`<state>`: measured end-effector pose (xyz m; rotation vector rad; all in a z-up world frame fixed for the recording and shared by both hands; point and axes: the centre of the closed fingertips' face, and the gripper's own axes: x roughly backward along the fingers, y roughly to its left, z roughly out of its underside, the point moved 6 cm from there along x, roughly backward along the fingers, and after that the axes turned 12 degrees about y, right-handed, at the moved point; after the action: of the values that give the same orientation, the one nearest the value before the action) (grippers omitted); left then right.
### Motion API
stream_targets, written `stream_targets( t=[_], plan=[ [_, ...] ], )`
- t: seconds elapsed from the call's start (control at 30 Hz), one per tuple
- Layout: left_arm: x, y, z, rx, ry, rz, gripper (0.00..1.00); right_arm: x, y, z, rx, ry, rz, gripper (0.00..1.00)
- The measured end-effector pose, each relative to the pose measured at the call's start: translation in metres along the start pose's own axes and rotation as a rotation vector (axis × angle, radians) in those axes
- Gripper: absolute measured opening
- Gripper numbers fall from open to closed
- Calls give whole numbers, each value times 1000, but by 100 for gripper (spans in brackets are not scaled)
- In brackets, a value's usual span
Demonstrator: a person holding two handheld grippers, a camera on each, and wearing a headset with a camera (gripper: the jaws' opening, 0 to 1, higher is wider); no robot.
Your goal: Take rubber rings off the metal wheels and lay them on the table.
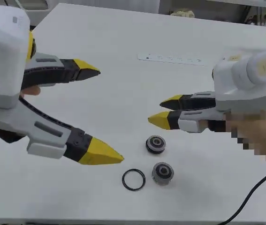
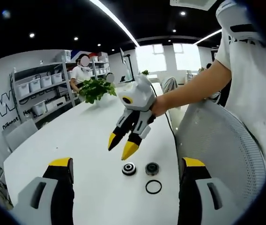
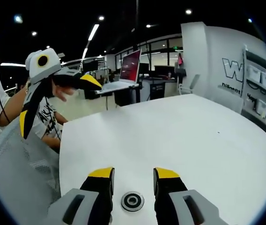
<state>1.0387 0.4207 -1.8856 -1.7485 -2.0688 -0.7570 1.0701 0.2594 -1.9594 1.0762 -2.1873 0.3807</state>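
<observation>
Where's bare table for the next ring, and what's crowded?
Free: the table between the left gripper and the far white strip, and the near edge left of the loose ring. Crowded: far wheel, near wheel and that ring cluster by the right gripper; a black cable crosses near-right.

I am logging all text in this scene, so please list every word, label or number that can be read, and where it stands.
"W": large letter on the wall, rest cut off.
Smaller line under it: too blurred to read.
Marks on the white strip on the table: too small to read.
</observation>
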Motion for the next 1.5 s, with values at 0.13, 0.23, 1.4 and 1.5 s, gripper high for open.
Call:
stream_targets(
  t=[0.13,0.23,1.4,1.5],
  plan=[
    [-17,15,-11,-18,6,18,90,-5,-9,7,-2,-4,-35,30],
    [-29,21,-16,-22,23,17,89,-7,-9,14,4,4,-62,30],
    [-155,6,38,130,52,42,32,-26,-8,78,-3,121,-113,27],
    [-160,-2,41,127,74,65,32,-27,-6,78,12,127,-112,26]
  ],
)
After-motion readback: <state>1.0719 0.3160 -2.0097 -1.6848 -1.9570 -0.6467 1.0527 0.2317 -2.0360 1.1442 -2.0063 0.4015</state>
